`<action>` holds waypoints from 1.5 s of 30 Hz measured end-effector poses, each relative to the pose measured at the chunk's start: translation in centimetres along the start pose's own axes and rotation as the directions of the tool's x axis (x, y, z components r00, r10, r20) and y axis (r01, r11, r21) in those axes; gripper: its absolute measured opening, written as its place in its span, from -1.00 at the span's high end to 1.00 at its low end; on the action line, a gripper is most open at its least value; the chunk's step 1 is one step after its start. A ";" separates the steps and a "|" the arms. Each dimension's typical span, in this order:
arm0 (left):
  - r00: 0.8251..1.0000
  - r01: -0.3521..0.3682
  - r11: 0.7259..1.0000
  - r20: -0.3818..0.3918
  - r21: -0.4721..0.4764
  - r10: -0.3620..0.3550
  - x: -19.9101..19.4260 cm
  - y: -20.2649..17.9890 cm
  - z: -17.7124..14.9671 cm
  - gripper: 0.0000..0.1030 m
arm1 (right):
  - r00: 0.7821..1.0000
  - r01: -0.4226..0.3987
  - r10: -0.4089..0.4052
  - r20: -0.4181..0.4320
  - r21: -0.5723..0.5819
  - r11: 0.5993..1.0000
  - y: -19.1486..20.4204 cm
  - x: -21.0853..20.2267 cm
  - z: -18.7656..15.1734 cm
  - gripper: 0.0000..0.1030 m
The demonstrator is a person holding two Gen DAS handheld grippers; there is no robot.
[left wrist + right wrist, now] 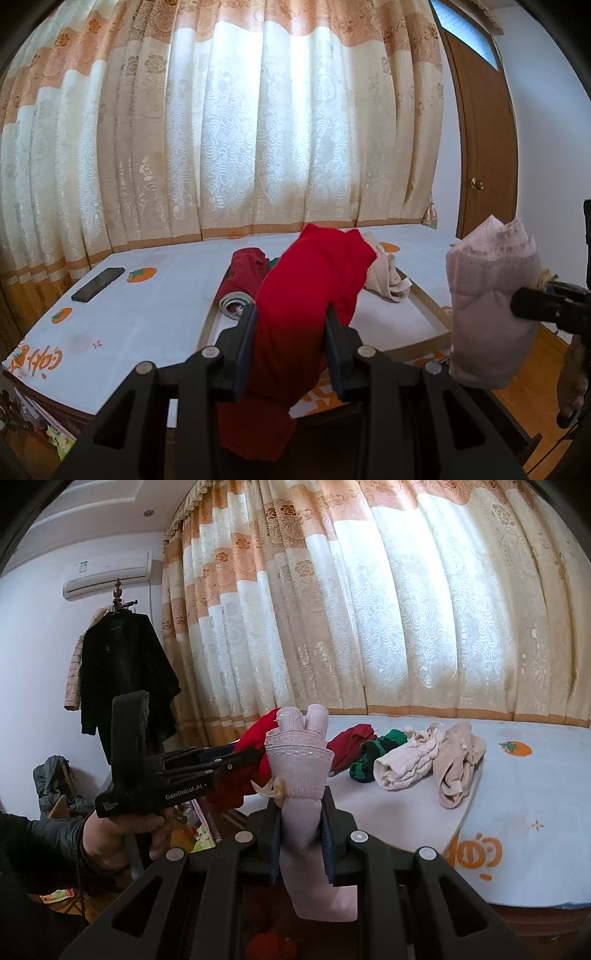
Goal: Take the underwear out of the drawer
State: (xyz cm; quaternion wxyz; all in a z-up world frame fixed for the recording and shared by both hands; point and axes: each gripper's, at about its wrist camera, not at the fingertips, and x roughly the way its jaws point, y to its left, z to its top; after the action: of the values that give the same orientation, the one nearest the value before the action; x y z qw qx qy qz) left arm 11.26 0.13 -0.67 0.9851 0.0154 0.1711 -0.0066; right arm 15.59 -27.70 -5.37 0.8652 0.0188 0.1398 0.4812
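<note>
Underwear appeared as two rolled pieces, each held in the air. The red roll (314, 295) was pinched between the pads of the left gripper (291, 325); its long axis ran up and away from the camera, the far end tipped slightly right, the near end hanging below the fingers. The pale pink roll (306, 771) was pinched by the right gripper (301, 819), standing nearly upright with its lace-edged end uppermost and its tail drooping beneath the jaws. Both rolls hung over the near edge of the white tablecloth (155, 306). On the cloth lay a shallow wooden-rimmed drawer (424, 299) holding a dark red roll (245, 277) and beige garments (428, 760); a green piece (373, 749) lay between them. A dark phone (98, 284) lay well to the left. Open cloth remained left of the drawer; the curtain (240, 129) closed off the far side.
</note>
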 end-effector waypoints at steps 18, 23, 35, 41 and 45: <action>1.000 -0.011 1.000 -0.012 0.018 0.011 2.3 0.5 1.8 0.36 | 1.000 0.024 -0.024 -0.013 0.005 1.000 -0.9 2.0 2.2 0.61; 1.000 -0.010 1.000 -0.011 0.024 0.010 3.1 0.5 2.6 0.36 | 0.999 0.033 -0.034 -0.016 -0.008 0.999 -1.0 2.6 2.9 0.61; 0.998 0.003 1.000 -0.063 0.030 -0.001 6.2 0.3 3.9 0.36 | 0.997 0.064 -0.064 -0.031 -0.007 0.998 -2.3 4.3 4.8 0.61; 0.996 0.007 0.999 -0.087 0.031 -0.005 8.0 0.2 4.7 0.36 | 0.996 0.080 -0.080 -0.040 0.011 0.997 -3.7 5.7 6.1 0.61; 0.995 0.005 1.000 -0.099 0.026 -0.003 9.1 0.3 5.3 0.36 | 0.995 0.091 -0.090 -0.052 0.018 0.996 -4.5 6.6 6.6 0.61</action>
State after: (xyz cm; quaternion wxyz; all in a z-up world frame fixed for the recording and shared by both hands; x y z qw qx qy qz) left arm 21.57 0.15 1.22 0.9751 0.0281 0.2196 -0.0100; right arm 24.30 -23.92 -1.26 0.8819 0.0091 0.1676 0.4406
